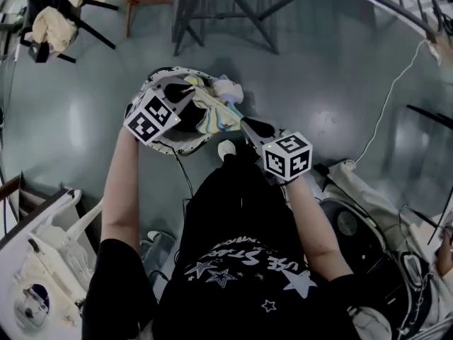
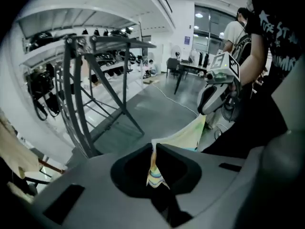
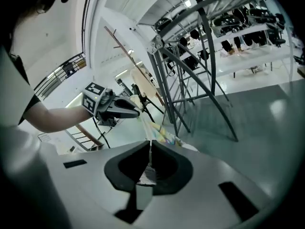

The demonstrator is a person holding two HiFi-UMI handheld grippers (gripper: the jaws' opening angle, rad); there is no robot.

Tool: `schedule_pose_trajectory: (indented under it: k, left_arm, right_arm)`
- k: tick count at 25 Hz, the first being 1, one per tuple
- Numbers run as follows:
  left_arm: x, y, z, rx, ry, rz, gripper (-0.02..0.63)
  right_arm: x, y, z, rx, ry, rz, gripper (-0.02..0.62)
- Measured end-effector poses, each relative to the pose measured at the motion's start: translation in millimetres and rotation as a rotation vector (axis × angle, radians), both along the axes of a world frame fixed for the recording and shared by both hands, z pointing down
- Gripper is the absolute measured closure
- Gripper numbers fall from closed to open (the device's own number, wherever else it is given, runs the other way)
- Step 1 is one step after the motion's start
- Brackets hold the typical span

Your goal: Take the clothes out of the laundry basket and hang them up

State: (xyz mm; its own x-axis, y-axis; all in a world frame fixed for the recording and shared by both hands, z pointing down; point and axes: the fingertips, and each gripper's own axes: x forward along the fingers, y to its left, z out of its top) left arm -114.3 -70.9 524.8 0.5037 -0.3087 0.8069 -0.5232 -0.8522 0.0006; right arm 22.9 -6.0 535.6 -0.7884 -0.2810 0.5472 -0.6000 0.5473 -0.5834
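Striped garment (image 1: 212, 112) hangs stretched above the laundry basket (image 1: 170, 149): your left gripper (image 1: 188, 95) pinches its 10 o'clock corner, right gripper (image 1: 245, 124) its 4 o'clock corner, presumably spreading it for hanging

A lab hall: glossy grey floor (image 1: 318, 69), steel rack (image 2: 78, 104), gear-laden shelves (image 3: 248, 32).

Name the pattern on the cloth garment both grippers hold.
Pale yellow garment with blue-green stripes; clearest in head view.

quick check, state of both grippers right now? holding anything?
Left gripper: closed, pinching an edge of the striped garment.
Right gripper: closed, pinching another edge of the same striped garment.
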Motion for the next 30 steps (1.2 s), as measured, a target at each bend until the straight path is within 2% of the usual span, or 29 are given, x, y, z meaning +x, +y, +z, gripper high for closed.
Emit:
schedule_pose_trajectory:
  k: [3, 7, 14, 24, 30]
  left_arm:
    - [-5, 1, -43, 0.057, 0.057, -0.100, 0.568]
    - [-5, -1, -100, 0.131, 0.101, -0.146, 0.568]
    - [7, -9, -211, 0.269, 0.172, -0.160, 0.569]
    - [35, -7, -363, 0.539, 0.249, -0.126, 0.569]
    - [52, -3, -409, 0.622, 0.304, -0.090, 0.569]
  right_arm:
    - [3, -12, -38, 0.073, 0.006, 0.001, 0.576]
    - [11, -24, -88, 0.158, -0.005, -0.006, 0.575]
    - [32, -47, -195, 0.345, -0.029, -0.007, 0.575]
    - [68, -55, -354, 0.701, -0.019, -0.006, 0.577]
    - [84, -58, -406, 0.858, 0.059, 0.019, 0.577]
